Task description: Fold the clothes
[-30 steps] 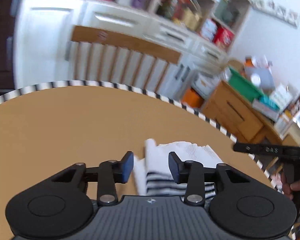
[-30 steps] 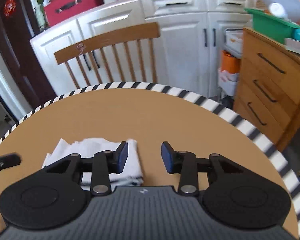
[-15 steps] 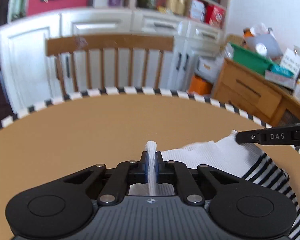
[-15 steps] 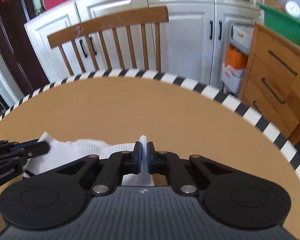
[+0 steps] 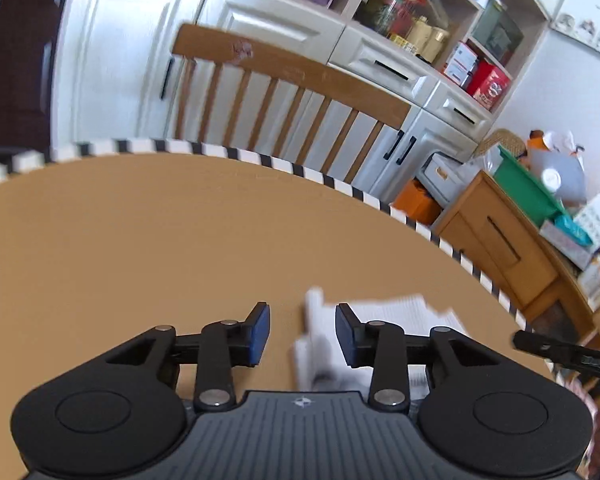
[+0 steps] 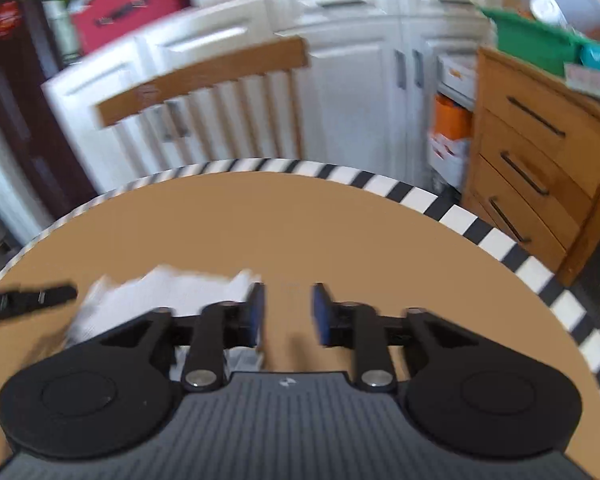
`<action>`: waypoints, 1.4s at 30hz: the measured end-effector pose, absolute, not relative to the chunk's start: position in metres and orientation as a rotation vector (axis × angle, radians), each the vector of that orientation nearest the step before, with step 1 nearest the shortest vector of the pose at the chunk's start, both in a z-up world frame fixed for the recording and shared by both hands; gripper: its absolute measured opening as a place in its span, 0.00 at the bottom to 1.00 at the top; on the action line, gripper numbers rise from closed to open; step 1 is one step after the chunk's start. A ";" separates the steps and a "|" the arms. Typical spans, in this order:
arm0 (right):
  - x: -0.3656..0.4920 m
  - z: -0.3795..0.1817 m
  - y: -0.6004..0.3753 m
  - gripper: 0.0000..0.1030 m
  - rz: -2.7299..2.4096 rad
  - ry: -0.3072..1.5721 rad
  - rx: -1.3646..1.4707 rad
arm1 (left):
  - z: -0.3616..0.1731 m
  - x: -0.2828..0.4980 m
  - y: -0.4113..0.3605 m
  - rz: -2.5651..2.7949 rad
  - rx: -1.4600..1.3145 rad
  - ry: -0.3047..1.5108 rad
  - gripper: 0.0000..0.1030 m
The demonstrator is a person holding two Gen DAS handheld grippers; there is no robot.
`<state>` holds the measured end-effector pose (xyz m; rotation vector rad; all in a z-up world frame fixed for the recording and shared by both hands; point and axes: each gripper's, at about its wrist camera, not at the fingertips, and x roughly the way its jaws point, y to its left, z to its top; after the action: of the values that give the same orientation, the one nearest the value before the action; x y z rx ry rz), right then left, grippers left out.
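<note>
A folded white garment (image 5: 384, 312) lies on the round brown table (image 5: 140, 240). In the left wrist view my left gripper (image 5: 302, 333) is open, its jaws on either side of the garment's left edge, not gripping it. In the right wrist view my right gripper (image 6: 288, 312) is open and empty, and the garment (image 6: 172, 292) lies just left of its left finger (image 6: 254, 312). The tip of the other gripper shows at each view's edge, the right one (image 5: 560, 354) and the left one (image 6: 28, 300). Both views are motion-blurred.
The table has a black-and-white striped rim (image 6: 480, 236). A wooden chair (image 5: 292, 92) stands behind it. White cabinets (image 5: 140, 60) and shelves line the back. A wooden drawer unit (image 6: 540, 168) with a green bin (image 6: 536, 44) stands to the right.
Half a second ago both grippers were shut on the garment's edge. Both have now opened and let it go, and the garment lies on the table. Both cameras have shifted.
</note>
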<state>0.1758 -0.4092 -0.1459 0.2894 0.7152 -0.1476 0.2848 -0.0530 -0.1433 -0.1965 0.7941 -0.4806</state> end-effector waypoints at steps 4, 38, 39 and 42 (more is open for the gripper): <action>0.133 -0.146 -0.386 0.37 -0.094 0.735 0.212 | -0.135 0.221 -0.044 -0.536 -0.131 0.829 0.38; 0.020 -0.170 -0.349 0.09 -0.107 0.843 0.527 | -0.159 0.103 -0.034 -0.590 -0.089 0.973 0.09; 0.020 -0.169 -0.349 0.08 -0.116 0.842 0.516 | -0.158 0.103 -0.031 -0.580 -0.087 0.977 0.09; 0.016 -0.162 -0.357 0.08 -0.145 0.839 0.509 | -0.157 0.104 -0.021 -0.553 -0.106 1.004 0.08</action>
<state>0.0163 -0.3566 -0.1617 0.5090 0.8392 -0.1448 0.1038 -0.0214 -0.1566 -0.1063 1.0039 -0.5529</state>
